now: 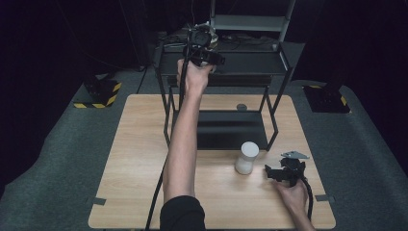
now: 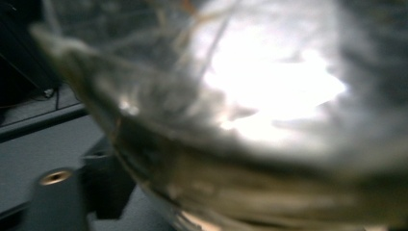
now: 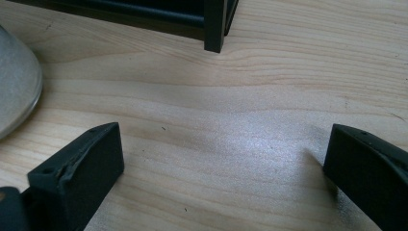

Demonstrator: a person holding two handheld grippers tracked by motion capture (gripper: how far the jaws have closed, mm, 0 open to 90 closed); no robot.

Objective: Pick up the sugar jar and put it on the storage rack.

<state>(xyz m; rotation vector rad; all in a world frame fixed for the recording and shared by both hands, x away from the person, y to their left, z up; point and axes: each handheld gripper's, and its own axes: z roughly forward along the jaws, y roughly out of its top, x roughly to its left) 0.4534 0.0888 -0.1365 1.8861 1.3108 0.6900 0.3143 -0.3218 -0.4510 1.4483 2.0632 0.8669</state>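
Note:
My left gripper (image 1: 204, 52) is held up at the top level of a black metal rack (image 1: 250, 62) at the far side of the table. It is right against a pale, see-through object (image 1: 210, 34). In the left gripper view this glassy object (image 2: 250, 106) is a close blur that hides the jaws. My right gripper (image 1: 274, 174) rests on the wooden table (image 1: 139, 159) at the front right, open, with bare wood between its jaws (image 3: 216, 159). A white cylinder (image 1: 247, 158) stands upright just left of it, its edge (image 3: 14, 91) apart from the left jaw.
The rack's lower shelf (image 1: 231, 130) sits on the table's far half, and one of its legs (image 3: 214, 29) stands ahead of the right gripper. A small grey disc (image 1: 241, 107) lies behind the rack. Yellow-and-black striped bases (image 1: 98, 94) (image 1: 327, 96) flank the table on the floor.

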